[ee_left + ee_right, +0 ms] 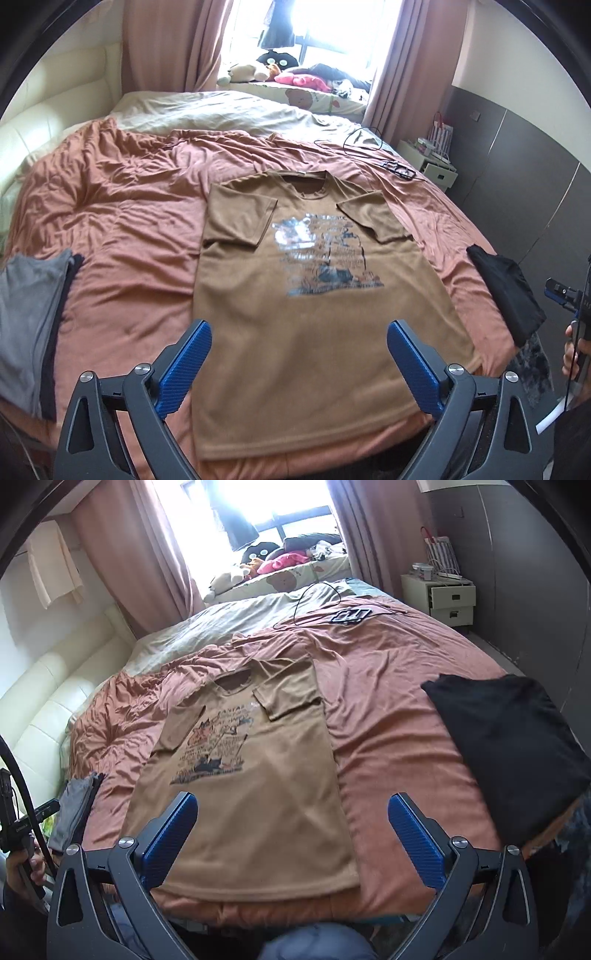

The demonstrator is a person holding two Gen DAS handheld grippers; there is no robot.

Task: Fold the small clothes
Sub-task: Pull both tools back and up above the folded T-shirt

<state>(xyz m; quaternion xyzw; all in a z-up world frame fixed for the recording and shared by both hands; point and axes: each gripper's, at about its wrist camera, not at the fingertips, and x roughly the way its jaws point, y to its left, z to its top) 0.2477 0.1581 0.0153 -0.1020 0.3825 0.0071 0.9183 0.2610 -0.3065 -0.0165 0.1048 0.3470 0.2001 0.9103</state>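
Note:
A brown printed T-shirt (306, 295) lies flat on the bed, front up, both sleeves folded in over the chest; it also shows in the right wrist view (251, 786). My left gripper (299, 350) is open and empty, hovering above the shirt's lower part near the hem. My right gripper (291, 823) is open and empty above the shirt's lower right side. The right gripper also shows at the edge of the left wrist view (565, 295), held in a hand.
A rust-coloured sheet (129, 221) covers the bed. A grey and black folded pile (33, 314) lies at the left edge. A black garment (509, 746) lies at the right. A cable and black device (349, 614) lie far back. A white nightstand (448, 598) stands by the wall.

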